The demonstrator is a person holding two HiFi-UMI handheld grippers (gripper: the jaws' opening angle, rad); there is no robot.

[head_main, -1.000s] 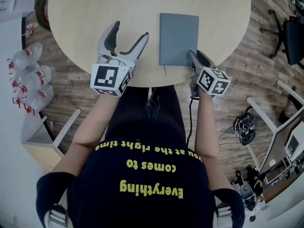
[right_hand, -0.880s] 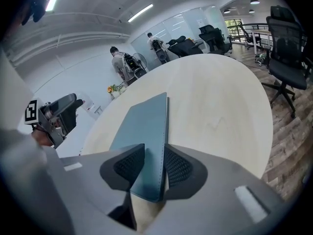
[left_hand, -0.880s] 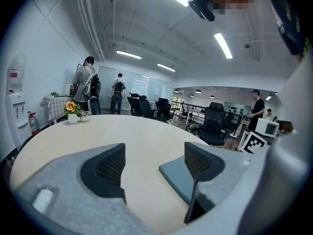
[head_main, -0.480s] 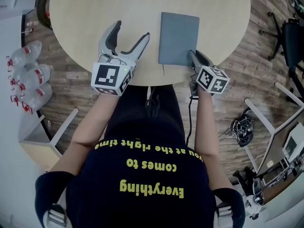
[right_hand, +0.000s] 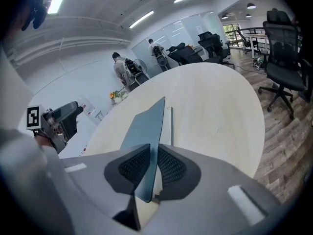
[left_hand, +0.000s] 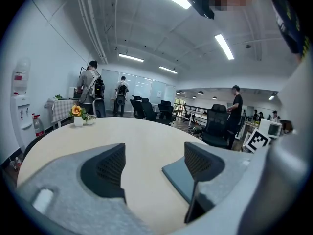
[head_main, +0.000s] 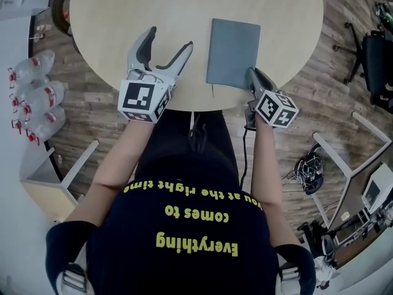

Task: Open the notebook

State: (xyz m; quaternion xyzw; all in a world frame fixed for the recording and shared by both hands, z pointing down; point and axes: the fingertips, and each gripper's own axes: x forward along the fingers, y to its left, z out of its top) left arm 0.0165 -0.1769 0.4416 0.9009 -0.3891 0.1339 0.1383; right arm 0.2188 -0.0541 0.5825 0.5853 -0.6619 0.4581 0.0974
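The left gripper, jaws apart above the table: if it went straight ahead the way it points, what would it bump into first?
Most likely the bare table top, which fills the gap between the jaws of the left gripper in its own view. The notebook lies off to its right, outside that line.

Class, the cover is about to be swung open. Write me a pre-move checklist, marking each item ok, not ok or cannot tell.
1. Right claw around the cover alone: its jaws have just been closing with the cover between them, pages below. Ok.
2. Cover corner lifted off the pages: ok.
3. Left claw open, holding nothing: ok.
4. Landing space on the table left of the notebook: the left claw is over it. Probably not ok.
5. Grip firm enough for the swing: cannot tell.
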